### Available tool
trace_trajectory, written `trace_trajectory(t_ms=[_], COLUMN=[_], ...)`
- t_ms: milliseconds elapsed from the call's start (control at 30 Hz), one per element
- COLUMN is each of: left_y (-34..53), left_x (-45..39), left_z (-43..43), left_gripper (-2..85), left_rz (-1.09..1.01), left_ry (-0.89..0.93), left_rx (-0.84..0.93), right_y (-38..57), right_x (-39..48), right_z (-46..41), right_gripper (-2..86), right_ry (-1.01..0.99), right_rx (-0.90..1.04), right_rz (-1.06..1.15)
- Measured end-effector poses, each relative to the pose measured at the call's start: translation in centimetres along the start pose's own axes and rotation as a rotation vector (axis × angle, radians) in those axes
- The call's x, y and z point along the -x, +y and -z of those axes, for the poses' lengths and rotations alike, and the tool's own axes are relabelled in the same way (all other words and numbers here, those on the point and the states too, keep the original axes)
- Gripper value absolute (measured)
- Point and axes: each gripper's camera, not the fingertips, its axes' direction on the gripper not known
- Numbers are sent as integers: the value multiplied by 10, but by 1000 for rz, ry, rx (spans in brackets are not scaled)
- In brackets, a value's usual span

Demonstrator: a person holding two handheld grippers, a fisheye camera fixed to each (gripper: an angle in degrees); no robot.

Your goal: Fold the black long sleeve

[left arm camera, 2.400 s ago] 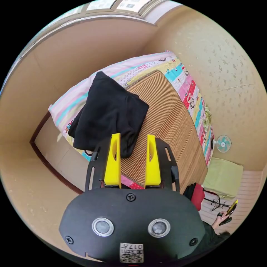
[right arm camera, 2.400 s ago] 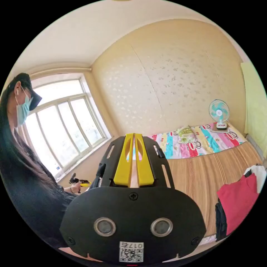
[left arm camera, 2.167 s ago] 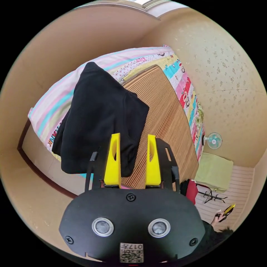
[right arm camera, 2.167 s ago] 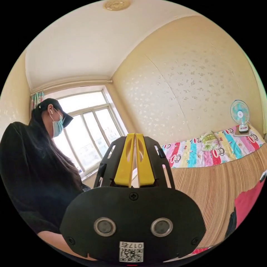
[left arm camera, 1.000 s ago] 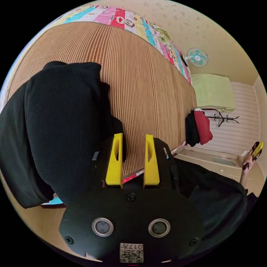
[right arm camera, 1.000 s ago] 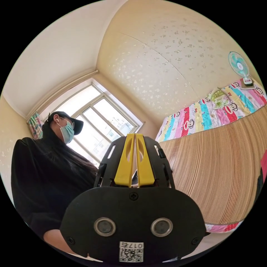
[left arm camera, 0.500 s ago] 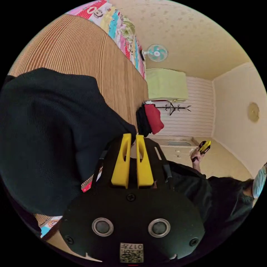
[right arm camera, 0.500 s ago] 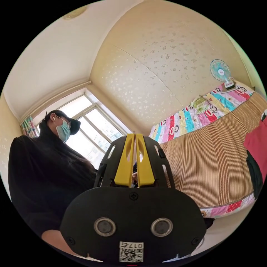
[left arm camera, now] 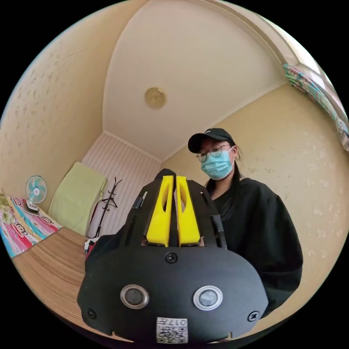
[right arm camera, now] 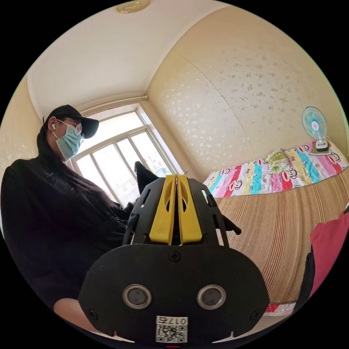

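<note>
Left gripper (left arm camera: 173, 178) clamped on black long sleeve (left arm camera: 165, 172) — right gripper (right arm camera: 176, 177) closed, gripping nothing visible. One striped mat (right arm camera: 276, 232), mostly bare; one fan (right arm camera: 315, 127).

In the right gripper view the person (right arm camera: 47, 203) stands left of the bed (right arm camera: 276, 236), before the window (right arm camera: 120, 156) — a fan (right arm camera: 315, 128) sits at the bed's far end, against the wall (right arm camera: 232, 109).
</note>
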Motion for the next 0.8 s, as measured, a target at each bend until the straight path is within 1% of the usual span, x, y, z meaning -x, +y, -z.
trace_trajectory(t_ms=[33,67,167,233,300,333,400,433,467,500,533,567,600,667,733,767,800], left_y=[7,9,14,30,49,64,91,109,118,135,150,157,169,182,196,200,210], left_x=[11,15,37,60,78,94,116,130,137,151,162,166,171,178,190,193,198], left_z=[-6,-13,-80,-144,-186,-210,-240,-255,-261,-272,-278,-280,-282,-275,-249,-241,-225], left_gripper=[-7,-7,-7,-7,-6,-6,-5,-5,-5,-4,-4,-3,-2,4,26,38,71], left_rz=[-19,-33,-51,-51,-18,32,109,149,170,213,250,259,273,333,509,557,665], left_ry=[25,37,47,113,171,197,225,230,221,188,149,135,114,10,-186,-243,-345], left_rx=[-40,-36,189,364,439,482,536,566,578,605,629,639,657,661,610,600,585], right_y=[0,0,1,-3,-18,-22,-37,-39,-41,-39,-38,-32,-25,-14,-5,0,5], right_x=[-2,-5,-10,-12,-9,-7,0,2,8,14,17,19,18,13,11,11,13], right_z=[6,17,32,30,16,9,-31,-43,-68,-89,-97,-106,-103,-93,-85,-84,-86], right_gripper=[9,12,24,43,99,110,135,137,140,132,128,104,79,49,40,35,33], right_ry=[12,37,127,141,-11,-66,-332,-408,-533,-597,-597,-546,-507,-479,-470,-447,-400], right_rx=[-6,-16,12,20,17,28,130,160,215,262,282,286,238,177,175,204,245], right_rz=[4,10,39,49,76,85,105,107,104,99,89,64,46,-1,-18,-24,-25])
